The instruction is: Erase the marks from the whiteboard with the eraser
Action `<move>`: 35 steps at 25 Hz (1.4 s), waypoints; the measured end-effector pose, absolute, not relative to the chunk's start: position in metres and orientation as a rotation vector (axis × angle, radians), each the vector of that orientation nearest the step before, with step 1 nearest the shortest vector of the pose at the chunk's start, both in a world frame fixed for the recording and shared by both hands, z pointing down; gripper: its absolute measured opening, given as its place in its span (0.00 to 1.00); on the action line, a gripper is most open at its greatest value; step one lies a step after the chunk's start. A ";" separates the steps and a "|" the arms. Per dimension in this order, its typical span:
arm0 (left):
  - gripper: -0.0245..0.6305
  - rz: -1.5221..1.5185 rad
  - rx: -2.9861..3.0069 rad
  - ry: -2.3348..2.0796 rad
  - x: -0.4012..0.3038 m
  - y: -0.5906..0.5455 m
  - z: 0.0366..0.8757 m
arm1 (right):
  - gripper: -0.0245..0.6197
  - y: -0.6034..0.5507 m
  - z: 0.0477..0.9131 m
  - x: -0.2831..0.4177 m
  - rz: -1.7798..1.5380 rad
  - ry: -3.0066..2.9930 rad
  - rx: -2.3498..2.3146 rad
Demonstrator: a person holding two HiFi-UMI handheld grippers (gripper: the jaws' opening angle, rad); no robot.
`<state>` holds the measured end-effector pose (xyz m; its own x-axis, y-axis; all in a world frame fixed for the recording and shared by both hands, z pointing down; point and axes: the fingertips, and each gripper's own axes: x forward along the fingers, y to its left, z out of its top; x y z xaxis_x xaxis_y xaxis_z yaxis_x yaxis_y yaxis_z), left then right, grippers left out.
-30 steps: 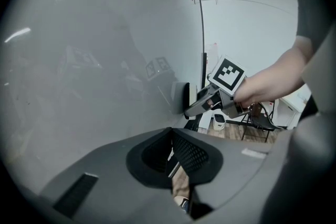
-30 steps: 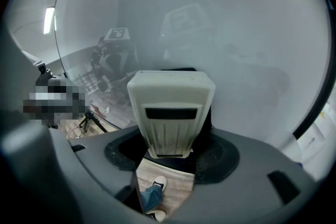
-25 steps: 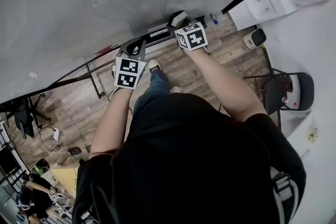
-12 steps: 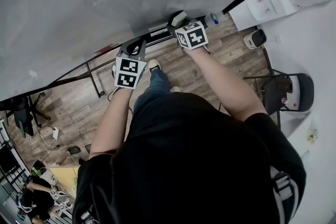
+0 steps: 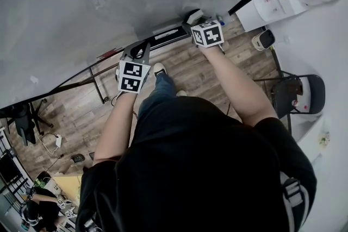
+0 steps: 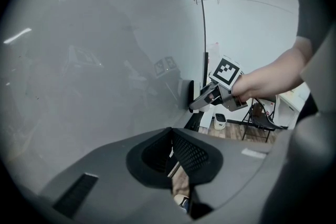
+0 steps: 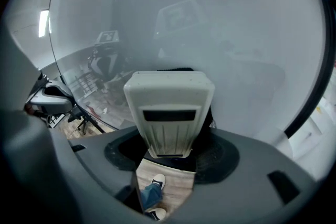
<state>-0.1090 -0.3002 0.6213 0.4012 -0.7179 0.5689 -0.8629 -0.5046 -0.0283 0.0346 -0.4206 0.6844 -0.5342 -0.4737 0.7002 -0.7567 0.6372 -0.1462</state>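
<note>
As right hand-held gripper (image 5: 191, 20), pinching eraser (image 7: 169, 107), slid rightward, left hand-held gripper (image 6: 172, 162) stayed closed.

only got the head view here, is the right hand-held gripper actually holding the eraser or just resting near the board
Observer: Holding it. The right gripper view shows the right hand-held gripper shut on the eraser, with the eraser's pale plastic back facing the camera.
Operator: ok and is the pad on the board
Observer: It looks so. From the side, in the left gripper view, the eraser's dark pad appears to lie flat against the whiteboard.
Operator: left one got anything in it
Observer: No. The left gripper view shows the left hand-held gripper with its jaws together and nothing between them.
</note>
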 end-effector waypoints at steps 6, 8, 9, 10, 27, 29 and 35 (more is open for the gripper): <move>0.06 0.789 2.406 -1.355 -0.101 -0.307 0.627 | 0.43 -0.442 0.694 0.071 0.602 -2.185 1.032; 0.06 0.791 2.410 -1.351 -0.099 -0.309 0.626 | 0.43 -0.446 0.696 0.075 0.623 -2.183 1.047; 0.06 0.791 2.412 -1.349 -0.099 -0.309 0.625 | 0.43 -0.446 0.697 0.077 0.635 -2.180 1.056; 0.06 0.791 2.414 -1.349 -0.100 -0.310 0.625 | 0.43 -0.446 0.698 0.079 0.649 -2.174 1.069; 0.06 0.804 2.430 -1.327 -0.099 -0.317 0.622 | 0.42 -0.444 0.695 0.078 0.697 -2.152 1.061; 0.06 0.799 2.432 -1.322 -0.098 -0.317 0.620 | 0.43 -0.444 0.693 0.077 0.698 -2.141 1.061; 0.06 0.794 2.448 -1.303 -0.091 -0.313 0.615 | 0.43 -0.439 0.683 0.066 0.677 -2.123 1.051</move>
